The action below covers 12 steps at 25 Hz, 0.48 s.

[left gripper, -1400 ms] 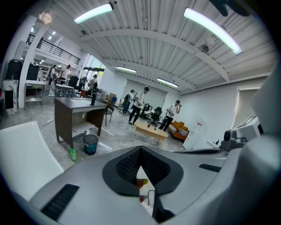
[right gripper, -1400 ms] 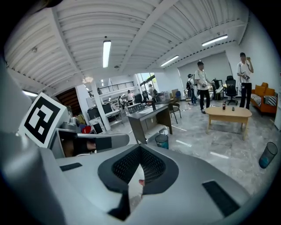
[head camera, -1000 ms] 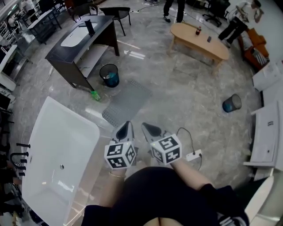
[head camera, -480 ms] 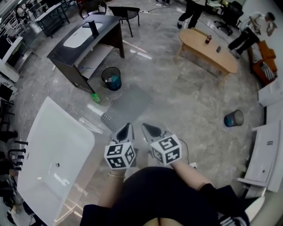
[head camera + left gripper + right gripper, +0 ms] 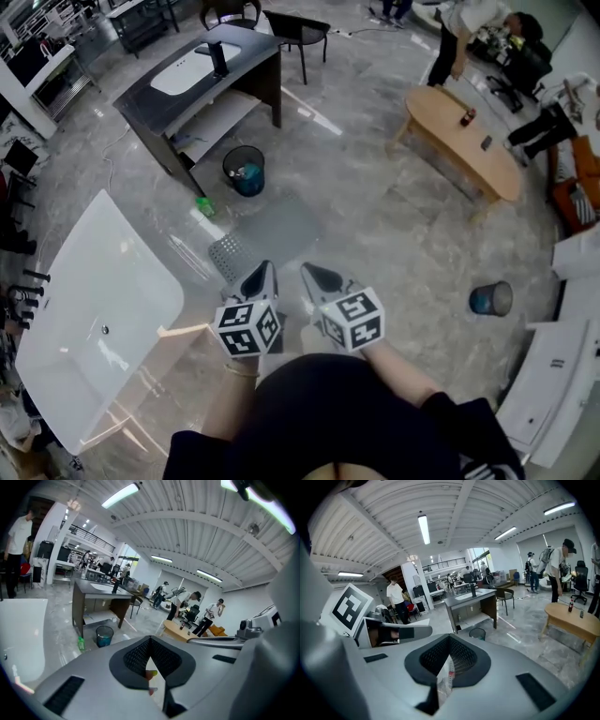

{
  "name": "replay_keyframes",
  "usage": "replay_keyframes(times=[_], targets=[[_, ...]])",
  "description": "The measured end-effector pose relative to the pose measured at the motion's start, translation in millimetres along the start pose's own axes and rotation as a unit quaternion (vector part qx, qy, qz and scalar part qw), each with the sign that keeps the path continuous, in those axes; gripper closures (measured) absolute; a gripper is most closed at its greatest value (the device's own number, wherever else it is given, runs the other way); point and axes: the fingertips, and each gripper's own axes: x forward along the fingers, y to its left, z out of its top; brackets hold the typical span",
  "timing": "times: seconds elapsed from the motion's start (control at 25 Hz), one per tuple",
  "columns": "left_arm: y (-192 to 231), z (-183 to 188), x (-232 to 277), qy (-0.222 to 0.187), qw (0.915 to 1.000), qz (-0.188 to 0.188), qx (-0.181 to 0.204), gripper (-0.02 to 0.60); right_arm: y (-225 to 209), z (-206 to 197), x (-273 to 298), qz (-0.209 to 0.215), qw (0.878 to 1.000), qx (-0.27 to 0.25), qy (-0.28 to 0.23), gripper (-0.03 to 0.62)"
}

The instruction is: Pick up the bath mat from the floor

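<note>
The grey bath mat (image 5: 272,230) lies flat on the marble floor in the head view, its perforated near end (image 5: 228,251) toward me. My left gripper (image 5: 265,270) is held low in front of my body, its jaws shut and empty, the tip just short of the mat's near edge. Beside it, my right gripper (image 5: 313,273) also looks shut with nothing in it. In the left gripper view the closed jaws (image 5: 150,640) hide the mat. The right gripper view shows its jaws (image 5: 449,639) meeting at the tip, with the floor beyond them.
A white bathtub (image 5: 94,309) stands at the left. Beyond the mat are a green bottle (image 5: 202,204), a dark bin (image 5: 246,171) and a dark vanity with a sink (image 5: 202,80). A wooden table (image 5: 464,141), a second bin (image 5: 491,298) and white cabinets (image 5: 548,384) are at the right.
I have moved forward: the mat, bin and vanity now sit nearer to the gripper tips. Both grippers keep their place before my body, still shut.
</note>
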Motion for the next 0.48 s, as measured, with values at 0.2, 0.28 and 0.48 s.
replay_keyframes(times=[0.2, 0.28, 0.48], targets=[[-8, 0, 22, -0.01, 0.9992, 0.029, -0.024, 0.581, -29, 3, 6, 0.025, 1.0, -0.01, 0.01, 0.583], [-14, 1, 29, -0.016, 0.9985, 0.041, -0.032, 0.581, -40, 5, 5, 0.037, 0.999, -0.015, 0.014, 0.583], [-25, 2, 44, -0.031, 0.9962, 0.067, -0.048, 0.581, -65, 6, 7, 0.06, 0.998, -0.027, 0.023, 0.583]])
